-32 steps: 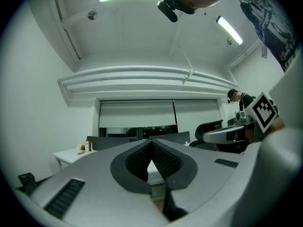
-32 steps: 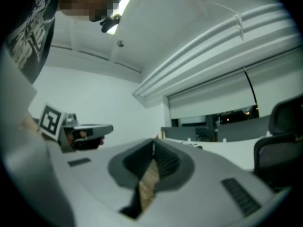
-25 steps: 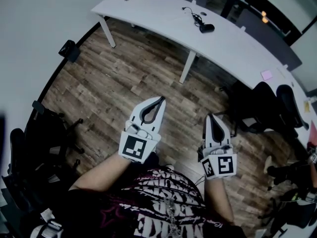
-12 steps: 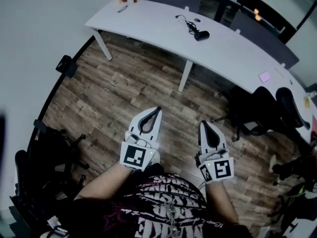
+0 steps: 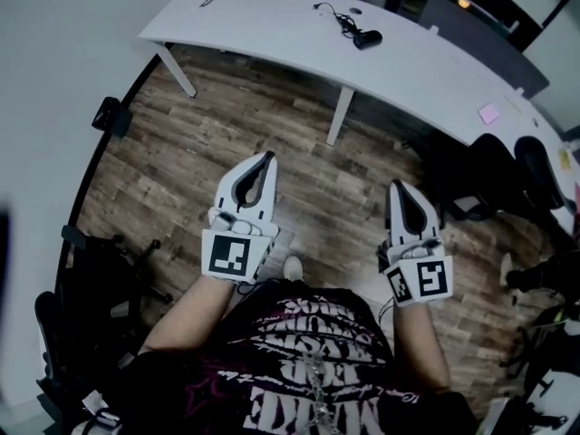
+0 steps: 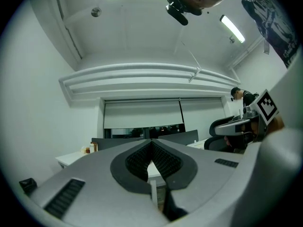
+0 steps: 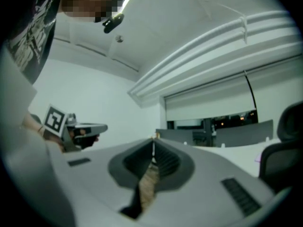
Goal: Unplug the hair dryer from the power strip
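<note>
The two tongs have moved since a moment ago. They now sit a bit further apart from each other, and the long white surface [image 5: 272, 34] looks a little nearer in front of them. I think the person is walking up to it, so the real job has not started yet. The left tongs [image 5: 268, 156] are closed up tight, tip against tip, with nothing in them. The right tongs [image 5: 396, 185] are closed tight and empty too, the same as they were before. Both point level, out toward the surface, over the wood floor [image 5: 181, 170]. The small dark thing far ahead of the tongs looks like the hair dryer [image 5: 367, 38]. It lies on the surface, in the space between the lines the two tongs point along, and more toward the right tongs' side. It is well apart from both, so neither can touch it yet. It seems to lie flat, with its long side running side to side across the way the tongs point. Its thin black cord [image 5: 333, 12] curls away toward the left tongs' side and a bit further back. I cannot tell which end blows the air, because it is too small to see. I cannot pick out the power strip or the plug from here. The tongs will have to open before they can pull anything.
</note>
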A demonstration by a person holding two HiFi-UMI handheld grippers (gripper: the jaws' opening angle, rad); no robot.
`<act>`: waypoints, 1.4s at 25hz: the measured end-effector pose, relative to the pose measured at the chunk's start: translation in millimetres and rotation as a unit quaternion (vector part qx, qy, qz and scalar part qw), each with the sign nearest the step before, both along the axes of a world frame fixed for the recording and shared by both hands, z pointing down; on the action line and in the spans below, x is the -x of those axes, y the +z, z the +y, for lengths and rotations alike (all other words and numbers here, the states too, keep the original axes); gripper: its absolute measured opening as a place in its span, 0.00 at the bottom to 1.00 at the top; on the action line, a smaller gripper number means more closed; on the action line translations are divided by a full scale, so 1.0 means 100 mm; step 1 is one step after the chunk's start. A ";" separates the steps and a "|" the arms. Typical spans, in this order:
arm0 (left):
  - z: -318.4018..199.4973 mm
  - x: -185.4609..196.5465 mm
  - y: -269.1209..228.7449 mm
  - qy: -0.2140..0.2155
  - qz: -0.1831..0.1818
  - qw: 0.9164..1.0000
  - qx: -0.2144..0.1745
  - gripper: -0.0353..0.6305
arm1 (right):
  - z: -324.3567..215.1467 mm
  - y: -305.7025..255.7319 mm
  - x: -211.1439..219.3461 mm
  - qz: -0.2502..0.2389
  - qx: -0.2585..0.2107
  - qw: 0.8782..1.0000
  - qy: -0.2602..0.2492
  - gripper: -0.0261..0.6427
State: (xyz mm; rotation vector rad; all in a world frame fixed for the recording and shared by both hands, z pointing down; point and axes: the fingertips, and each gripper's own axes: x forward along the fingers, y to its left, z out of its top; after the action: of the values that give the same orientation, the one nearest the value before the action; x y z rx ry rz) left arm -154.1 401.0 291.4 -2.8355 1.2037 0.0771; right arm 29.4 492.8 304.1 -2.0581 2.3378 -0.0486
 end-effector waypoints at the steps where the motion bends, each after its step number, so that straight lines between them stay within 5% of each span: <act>1: -0.04 0.05 0.02 -0.003 -0.002 1.000 0.001 0.09 | -0.01 0.00 -0.02 0.001 0.001 1.000 0.006 0.09; 19: -0.33 0.11 0.37 0.001 -0.005 0.999 0.046 0.09 | -0.17 0.24 -0.08 0.008 0.046 0.999 0.019 0.09; 35: -0.52 -0.10 0.27 0.015 0.006 0.999 0.038 0.09 | -0.31 0.30 -0.37 0.004 0.052 0.998 0.036 0.09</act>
State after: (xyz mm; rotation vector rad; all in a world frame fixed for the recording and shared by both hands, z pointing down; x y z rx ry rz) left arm -144.2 349.5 318.4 -2.9241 1.1910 0.0505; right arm 66.2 462.3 333.9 -2.1920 2.3095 -0.1659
